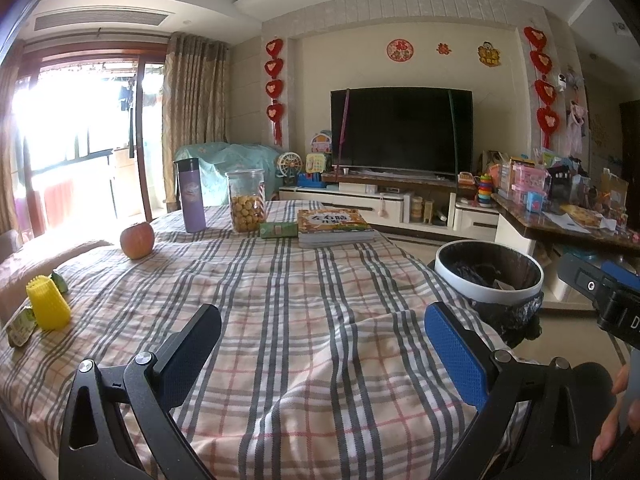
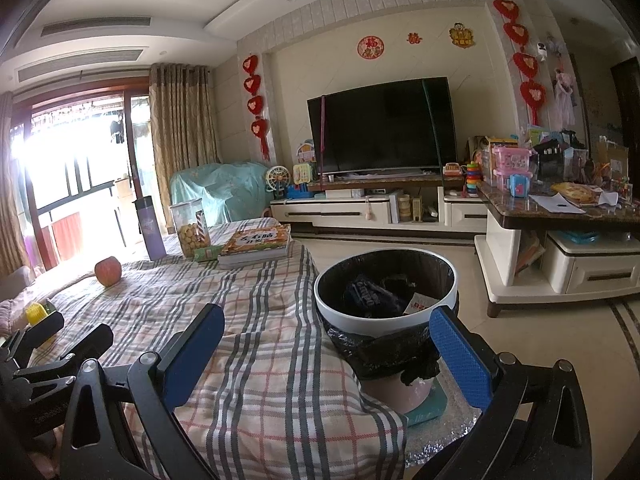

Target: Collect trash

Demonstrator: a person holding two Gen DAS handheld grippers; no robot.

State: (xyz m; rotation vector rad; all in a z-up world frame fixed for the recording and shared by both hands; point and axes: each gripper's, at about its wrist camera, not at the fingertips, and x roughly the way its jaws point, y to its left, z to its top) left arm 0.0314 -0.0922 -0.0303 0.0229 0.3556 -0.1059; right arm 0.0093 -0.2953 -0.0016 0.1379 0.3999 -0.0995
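Both tools hang with jaws spread wide and empty above a plaid-covered tabletop (image 1: 320, 320): the left tool (image 1: 320, 356) over the cloth, the right tool (image 2: 328, 360) at the tabletop's edge, facing a white-rimmed trash bin (image 2: 451, 286) lined with a black bag (wrappers already lie inside). Trash lies at the far left of the cloth: a yellow foam sleeve (image 1: 47, 306) and a green packet (image 1: 20, 330) beside it, near an apple (image 1: 137, 240).

Dark TV (image 1: 401, 130) on cream wall; bright balcony window (image 1: 76, 120) left.
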